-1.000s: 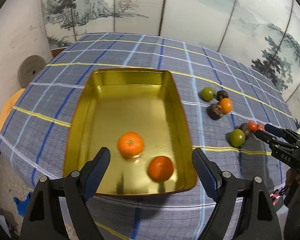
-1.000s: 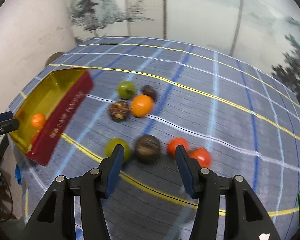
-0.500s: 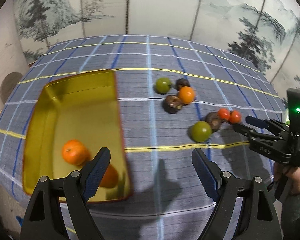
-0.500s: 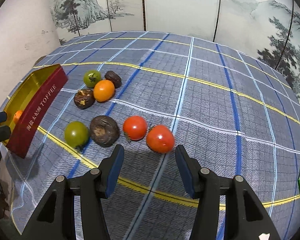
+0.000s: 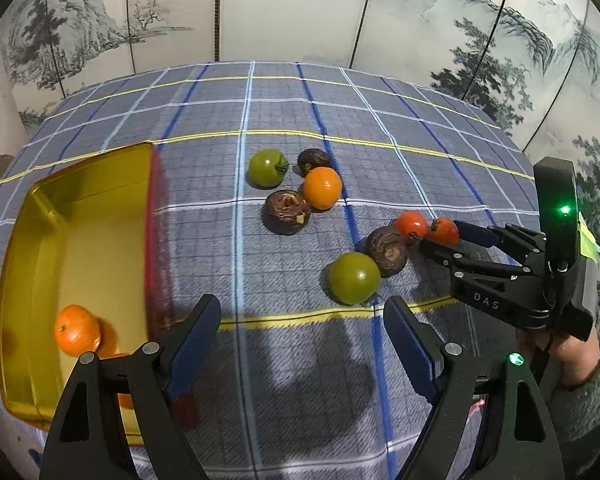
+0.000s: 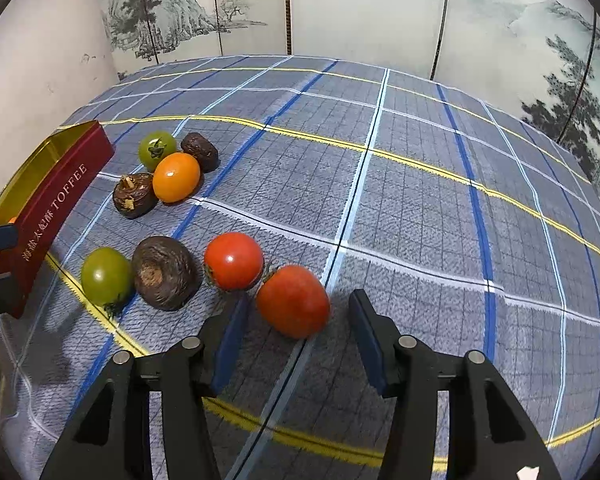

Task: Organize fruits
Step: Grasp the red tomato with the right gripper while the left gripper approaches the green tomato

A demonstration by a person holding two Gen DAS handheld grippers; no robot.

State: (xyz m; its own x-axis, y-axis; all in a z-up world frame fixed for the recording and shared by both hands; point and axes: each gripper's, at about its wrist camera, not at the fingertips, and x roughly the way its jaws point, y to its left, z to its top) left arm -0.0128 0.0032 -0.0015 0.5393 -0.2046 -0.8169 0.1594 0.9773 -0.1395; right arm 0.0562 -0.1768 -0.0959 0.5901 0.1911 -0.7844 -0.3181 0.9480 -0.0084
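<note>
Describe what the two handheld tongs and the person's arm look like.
Both tongs, left and right, are black frames with blue finger pads and silver screws. The right one bears white "DAS" lettering and green lights. The person's sleeve is fuzzy teal.

The left gripper (image 5: 302,344) hangs above the bench, its fingers (image 5: 194,344) spread wide and holding nothing. The right gripper (image 6: 296,336) reaches low, fingers (image 6: 364,336) apart with nothing clamped. A right hand (image 5: 560,354) in a fuzzy sleeve grips its handle.
</note>
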